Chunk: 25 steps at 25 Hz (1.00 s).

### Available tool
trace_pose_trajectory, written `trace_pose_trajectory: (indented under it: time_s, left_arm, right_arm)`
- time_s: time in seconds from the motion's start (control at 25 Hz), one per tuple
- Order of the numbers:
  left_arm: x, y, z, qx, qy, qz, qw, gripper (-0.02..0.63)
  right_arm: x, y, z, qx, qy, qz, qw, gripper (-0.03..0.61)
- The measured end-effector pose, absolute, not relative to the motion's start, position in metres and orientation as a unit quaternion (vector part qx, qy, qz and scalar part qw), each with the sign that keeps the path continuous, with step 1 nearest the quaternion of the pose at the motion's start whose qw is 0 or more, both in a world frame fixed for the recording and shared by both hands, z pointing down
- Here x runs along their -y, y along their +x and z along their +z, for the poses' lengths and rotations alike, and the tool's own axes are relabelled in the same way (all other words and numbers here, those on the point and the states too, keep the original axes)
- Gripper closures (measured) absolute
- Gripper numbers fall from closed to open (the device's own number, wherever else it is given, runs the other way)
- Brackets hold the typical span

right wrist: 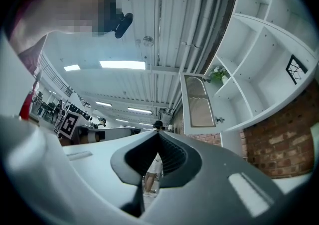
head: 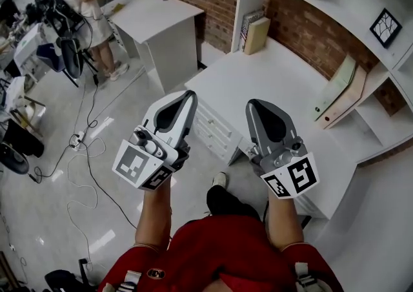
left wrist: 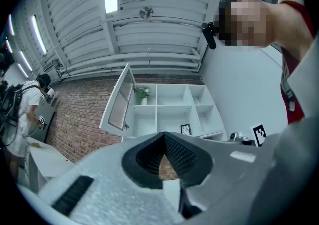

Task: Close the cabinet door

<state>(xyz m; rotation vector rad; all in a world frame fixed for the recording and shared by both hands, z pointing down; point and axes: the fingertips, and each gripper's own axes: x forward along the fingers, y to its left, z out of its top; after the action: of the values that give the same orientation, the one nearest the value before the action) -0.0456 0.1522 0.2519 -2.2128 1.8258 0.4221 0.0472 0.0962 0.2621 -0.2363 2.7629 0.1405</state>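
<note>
Plainly, the left gripper [left wrist: 164,135] and right gripper [right wrist: 157,133] are closed and empty, and the cabinet door [left wrist: 119,100] hangs open.
Both claws, tips pressed together on nothing, are held side by side near the desk's [head: 258,81] front edge. The door is swung out from the shelf unit's [left wrist: 174,110] upper left corner, well apart from both.

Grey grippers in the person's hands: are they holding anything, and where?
Nothing is held. The left grey gripper and the right grey gripper are both shut and empty, away from the open white cabinet door.
</note>
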Motion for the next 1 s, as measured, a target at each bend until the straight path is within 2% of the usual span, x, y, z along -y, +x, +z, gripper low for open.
trace_pose_trajectory:
  time_s: [0.6, 1.0]
  left_arm:
    - [0.004, -0.153, 0.234, -0.636, -0.754, 0.107, 0.129, 0.611]
    - [0.067, -0.197, 0.230, -0.643, -0.747, 0.098, 0.135, 0.611]
  right_arm:
    - [0.061, -0.052, 0.263, -0.977, -0.074, 0.031, 0.197, 0.565]
    - [0.121, -0.103, 0.261, -0.979, -0.054, 0.027, 0.196, 0.565]
